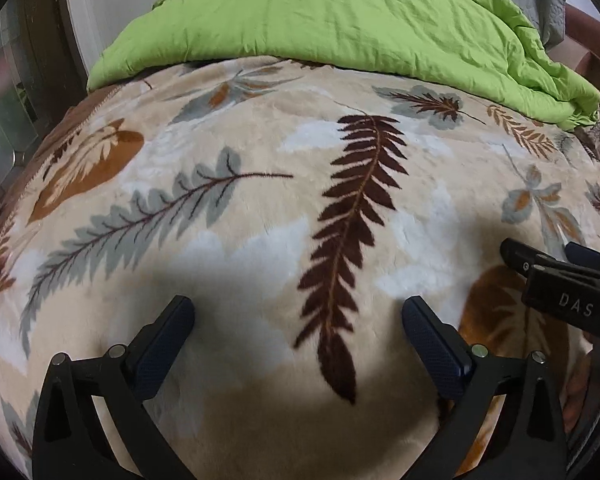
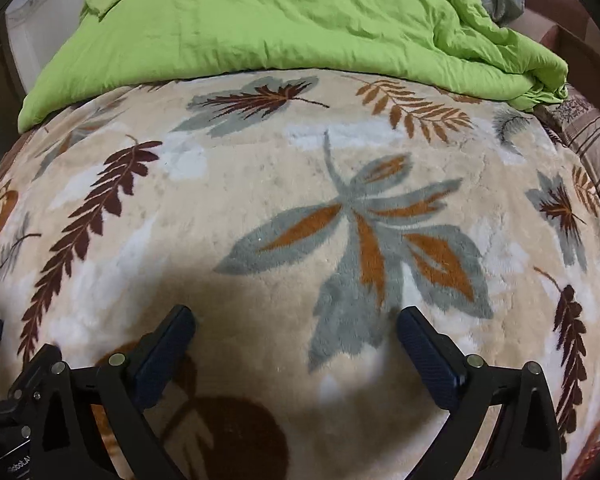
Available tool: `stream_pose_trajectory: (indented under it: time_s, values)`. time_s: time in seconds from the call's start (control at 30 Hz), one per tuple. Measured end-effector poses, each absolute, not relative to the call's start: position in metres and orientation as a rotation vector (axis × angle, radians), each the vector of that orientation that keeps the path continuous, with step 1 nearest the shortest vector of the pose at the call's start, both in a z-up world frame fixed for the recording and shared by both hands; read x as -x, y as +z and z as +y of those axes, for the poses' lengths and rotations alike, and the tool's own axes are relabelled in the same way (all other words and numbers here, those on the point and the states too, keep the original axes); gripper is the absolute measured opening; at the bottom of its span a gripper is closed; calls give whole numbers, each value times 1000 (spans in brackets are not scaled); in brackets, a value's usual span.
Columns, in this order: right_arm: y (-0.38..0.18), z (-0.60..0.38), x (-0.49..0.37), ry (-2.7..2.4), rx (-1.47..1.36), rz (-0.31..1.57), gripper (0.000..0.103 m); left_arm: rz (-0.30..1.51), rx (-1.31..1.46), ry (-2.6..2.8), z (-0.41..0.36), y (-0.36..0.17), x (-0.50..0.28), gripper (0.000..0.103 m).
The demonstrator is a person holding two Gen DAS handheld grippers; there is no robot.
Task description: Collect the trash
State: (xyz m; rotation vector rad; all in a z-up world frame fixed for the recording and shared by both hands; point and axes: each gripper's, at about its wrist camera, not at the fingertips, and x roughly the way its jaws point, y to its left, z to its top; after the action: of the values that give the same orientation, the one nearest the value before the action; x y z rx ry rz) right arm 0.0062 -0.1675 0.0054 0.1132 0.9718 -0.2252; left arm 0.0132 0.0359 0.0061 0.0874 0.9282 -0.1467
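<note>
Fingers of the left gripper (image 1: 298, 312) stand wide apart and hold nothing above a beige leaf-patterned blanket (image 1: 260, 216) spread over the bed, and the right gripper (image 2: 296, 322) hangs just as wide and bare beside it. A crumpled green duvet (image 1: 340, 16) lies along the blanket's far edge. No trash shows in either view, so I cannot tell where it is.
</note>
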Motion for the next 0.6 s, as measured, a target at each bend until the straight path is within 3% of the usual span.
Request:
stream_pose_trajectory:
  time_s: [0.6]
  values:
    - [2,-169,-6,-220,-117,953,103,921,-71,-161,36,1,-18,103]
